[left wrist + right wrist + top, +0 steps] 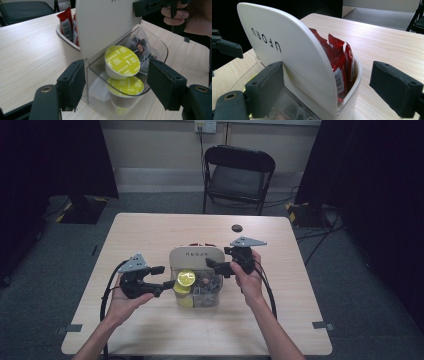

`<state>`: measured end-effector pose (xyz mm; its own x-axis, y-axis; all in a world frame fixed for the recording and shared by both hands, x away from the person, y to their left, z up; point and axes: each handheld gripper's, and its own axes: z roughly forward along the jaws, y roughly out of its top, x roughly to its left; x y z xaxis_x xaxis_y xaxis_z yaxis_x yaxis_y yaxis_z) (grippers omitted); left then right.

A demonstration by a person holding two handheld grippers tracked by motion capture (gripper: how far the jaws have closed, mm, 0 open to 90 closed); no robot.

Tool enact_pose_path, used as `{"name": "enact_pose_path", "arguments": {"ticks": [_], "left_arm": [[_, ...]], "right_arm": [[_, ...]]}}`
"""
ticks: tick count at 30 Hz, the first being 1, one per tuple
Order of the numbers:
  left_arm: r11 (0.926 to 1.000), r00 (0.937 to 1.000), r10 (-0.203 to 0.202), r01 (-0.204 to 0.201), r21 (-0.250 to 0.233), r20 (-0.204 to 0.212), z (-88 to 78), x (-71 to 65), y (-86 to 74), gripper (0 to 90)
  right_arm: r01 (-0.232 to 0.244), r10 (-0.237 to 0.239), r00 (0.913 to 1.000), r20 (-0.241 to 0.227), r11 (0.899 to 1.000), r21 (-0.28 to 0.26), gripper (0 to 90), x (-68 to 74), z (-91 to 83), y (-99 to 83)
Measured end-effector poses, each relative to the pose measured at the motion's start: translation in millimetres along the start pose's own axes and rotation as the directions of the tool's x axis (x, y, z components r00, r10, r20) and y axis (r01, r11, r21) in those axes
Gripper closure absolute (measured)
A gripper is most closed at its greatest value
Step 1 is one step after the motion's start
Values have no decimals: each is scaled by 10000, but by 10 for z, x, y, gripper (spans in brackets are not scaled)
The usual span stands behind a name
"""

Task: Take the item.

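Above clear bin (155, 47), left gripper (116, 87) spread, pads apparently clear of capsule (122, 62); right gripper (337, 87) spread astride white divider (294, 55). Risk: capsule slips, organizer tips.

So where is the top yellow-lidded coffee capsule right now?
The top yellow-lidded capsule lies tilted in the clear front compartment of the organizer, resting on a second yellow-lidded capsule. In the high view it sits at table centre, just right of the left hand-held gripper.

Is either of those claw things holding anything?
No. The left gripper is open before the yellow-lidded capsules; the right gripper straddles the white organizer's back panel without pinching.
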<state>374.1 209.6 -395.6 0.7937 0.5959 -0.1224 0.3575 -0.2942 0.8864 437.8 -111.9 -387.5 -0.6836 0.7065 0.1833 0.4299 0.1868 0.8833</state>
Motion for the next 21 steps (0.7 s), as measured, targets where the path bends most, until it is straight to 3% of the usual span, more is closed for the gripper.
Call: {"name": "enact_pose_path", "arguments": {"ticks": [12, 15, 18, 21], "left_arm": [[9992, 9983, 186, -204, 334, 554, 250, -100, 89, 325], [9991, 9986, 170, -189, 377, 498, 289, -97, 78, 325], [9999, 9996, 143, -143, 24, 263, 309, -85, 55, 329], [9996, 9994, 55, -64, 269, 328, 340, -56, 39, 324]], "right_arm": [[-53, 53, 10000, -23, 10000, 8, 115, 2, 2, -5], [-72, 72, 10000, -35, 10000, 44, 115, -1, 1, -5], [-52, 52, 10000, -64, 10000, 46, 115, -4, 1, -5], [-80, 80, 10000, -55, 10000, 49, 115, -4, 1, -7]]}}
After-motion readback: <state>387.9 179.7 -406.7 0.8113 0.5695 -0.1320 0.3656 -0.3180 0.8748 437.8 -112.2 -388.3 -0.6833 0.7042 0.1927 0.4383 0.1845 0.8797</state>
